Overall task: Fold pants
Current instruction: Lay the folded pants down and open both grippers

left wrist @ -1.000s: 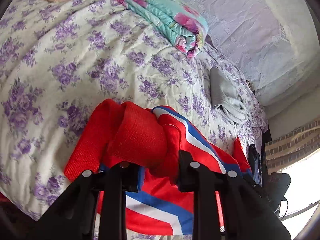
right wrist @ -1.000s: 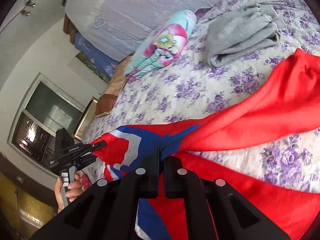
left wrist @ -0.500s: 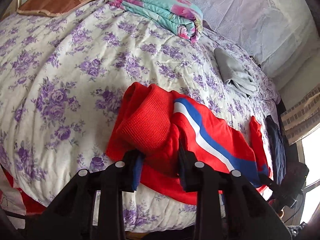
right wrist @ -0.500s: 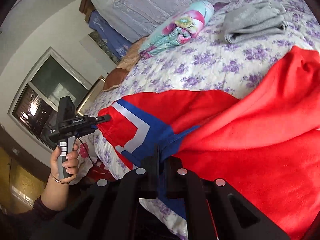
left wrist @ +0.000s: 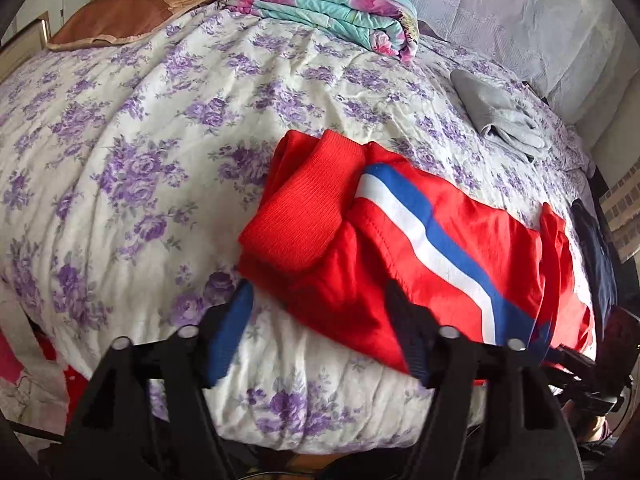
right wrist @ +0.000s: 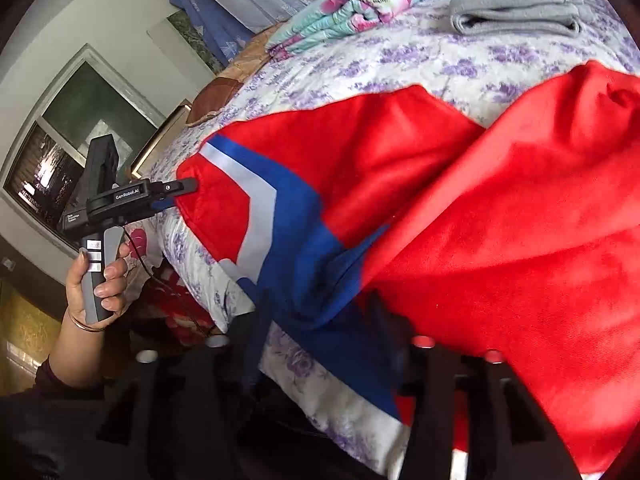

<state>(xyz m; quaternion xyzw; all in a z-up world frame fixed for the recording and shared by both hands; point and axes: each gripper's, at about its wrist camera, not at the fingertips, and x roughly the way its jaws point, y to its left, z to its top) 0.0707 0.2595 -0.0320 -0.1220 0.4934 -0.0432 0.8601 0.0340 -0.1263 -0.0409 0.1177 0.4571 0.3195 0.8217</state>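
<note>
Red pants (left wrist: 400, 248) with a blue and white side stripe lie along the near edge of the flowered bed; their ribbed red cuff (left wrist: 304, 200) lies at the left end. My left gripper (left wrist: 320, 312) is open and just clear of the cuff end, holding nothing. In the right wrist view the pants (right wrist: 500, 220) spread red across the bed, with the blue stripe (right wrist: 304, 248) near the fingers. My right gripper (right wrist: 316, 320) is open with the blue cloth edge lying between its blurred fingers. The left gripper also shows in the right wrist view (right wrist: 176, 190).
A folded grey garment (left wrist: 500, 120) lies at the far right of the bed. A folded teal flowered quilt (left wrist: 328, 8) and a brown pillow (left wrist: 120, 16) lie at the head. The bed edge (left wrist: 320, 420) drops off just below both grippers.
Both grippers have opened and let go of the pants. The pants now lie on the bed. Both grippers have drawn back toward the bed edge.
</note>
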